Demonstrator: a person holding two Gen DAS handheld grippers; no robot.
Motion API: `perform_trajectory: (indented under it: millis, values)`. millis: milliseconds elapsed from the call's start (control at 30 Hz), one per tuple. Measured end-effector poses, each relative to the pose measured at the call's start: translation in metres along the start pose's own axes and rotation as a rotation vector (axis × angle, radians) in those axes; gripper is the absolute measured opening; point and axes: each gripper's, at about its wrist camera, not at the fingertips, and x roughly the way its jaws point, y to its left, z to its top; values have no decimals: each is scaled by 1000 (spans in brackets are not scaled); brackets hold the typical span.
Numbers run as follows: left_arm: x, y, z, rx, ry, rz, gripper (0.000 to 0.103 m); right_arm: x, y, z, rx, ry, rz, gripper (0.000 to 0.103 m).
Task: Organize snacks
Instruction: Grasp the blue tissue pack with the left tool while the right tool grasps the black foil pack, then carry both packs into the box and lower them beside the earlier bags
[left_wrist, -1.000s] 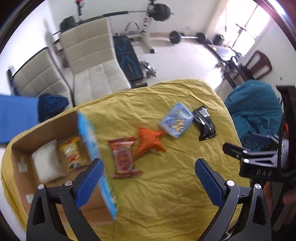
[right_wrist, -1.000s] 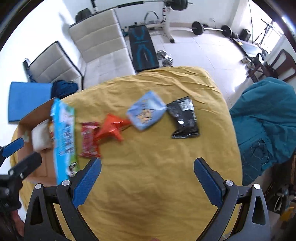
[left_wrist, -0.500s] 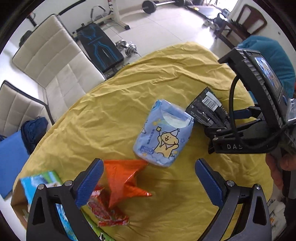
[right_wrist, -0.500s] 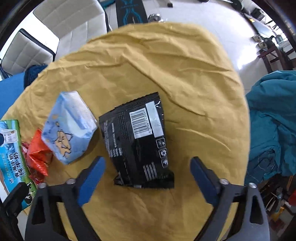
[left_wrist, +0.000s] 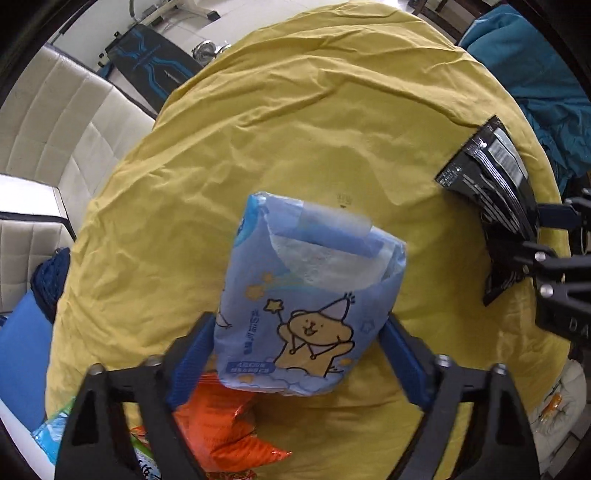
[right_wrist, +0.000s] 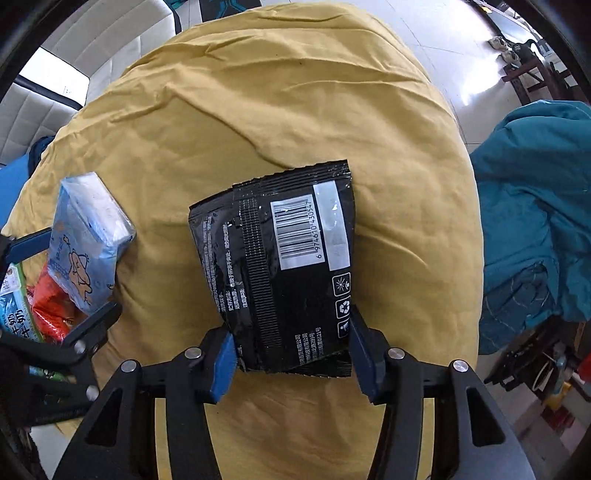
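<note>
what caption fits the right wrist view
Right gripper closes on black snack packet lying on yellow tablecloth.

In the left wrist view the upper half of the frame is bare yellow cloth (left_wrist: 314, 122), open for passage, while the blue packet (left_wrist: 306, 295) fills the centre, the orange packet (left_wrist: 225, 432) crowds the lower left and the right gripper (left_wrist: 543, 236) blocks the right edge. In the right wrist view the cloth is free at top and lower centre; the black packet (right_wrist: 288, 266) occupies the middle and the left gripper (right_wrist: 77, 280) the left edge.
</note>
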Motion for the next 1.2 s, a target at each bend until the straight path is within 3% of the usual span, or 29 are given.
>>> perform_trajectory:
  millis: [367,533,700,867,1200]
  values:
    - [-12,12,-18,-163,-61,-60,58,3,15,-9,14,-20,1,53]
    - [-8,19,-34,-279,-28,-162,59,0,18,-22,21,-14,31,52]
    - [11,17,-29,-280,-2,-120,61,3,23,-37,13,-5,30,52]
    - [5,18,-32,-303,-40,-114,51,7,26,-45,24,-6,22,52]
    - [-33,14,-81,-423,-135,-171,47,-10,22,-67,49,-41,56,50]
